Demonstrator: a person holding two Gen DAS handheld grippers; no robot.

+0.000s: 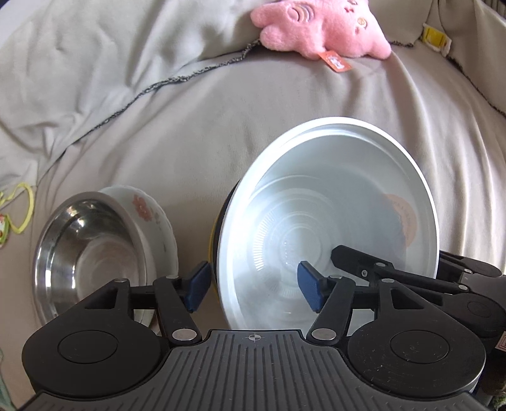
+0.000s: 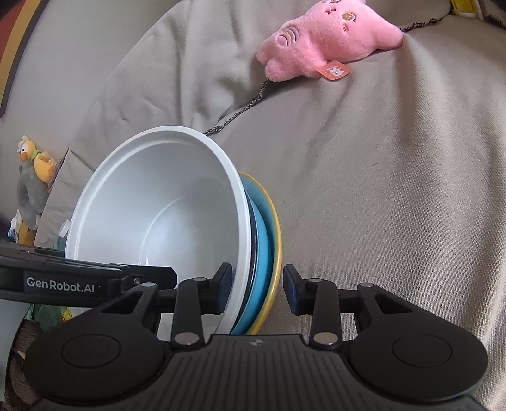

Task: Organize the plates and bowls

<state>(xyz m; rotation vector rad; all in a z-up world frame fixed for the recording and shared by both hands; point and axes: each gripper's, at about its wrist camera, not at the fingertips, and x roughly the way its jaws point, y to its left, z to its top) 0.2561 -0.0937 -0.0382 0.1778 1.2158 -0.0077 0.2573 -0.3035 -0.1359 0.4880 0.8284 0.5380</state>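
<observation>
A large white bowl (image 1: 332, 221) rests on a stack of a blue plate (image 2: 264, 240) and a yellow plate (image 2: 277, 234) on a beige blanket. My left gripper (image 1: 253, 286) is open, its jaws either side of the bowl's left rim. My right gripper (image 2: 256, 286) is open, its jaws straddling the rim of the bowl (image 2: 164, 215) and the plate edges; it also shows at the right of the left wrist view (image 1: 357, 256). A steel bowl (image 1: 85, 253) sits inside a white flowered bowl (image 1: 148, 215) to the left.
A pink plush toy (image 1: 322, 28) lies at the back of the blanket (image 1: 221, 126); it also shows in the right wrist view (image 2: 329, 41). A yellow and grey duck toy (image 2: 33, 177) is at the left. A yellow tag (image 1: 435, 38) is at the far right.
</observation>
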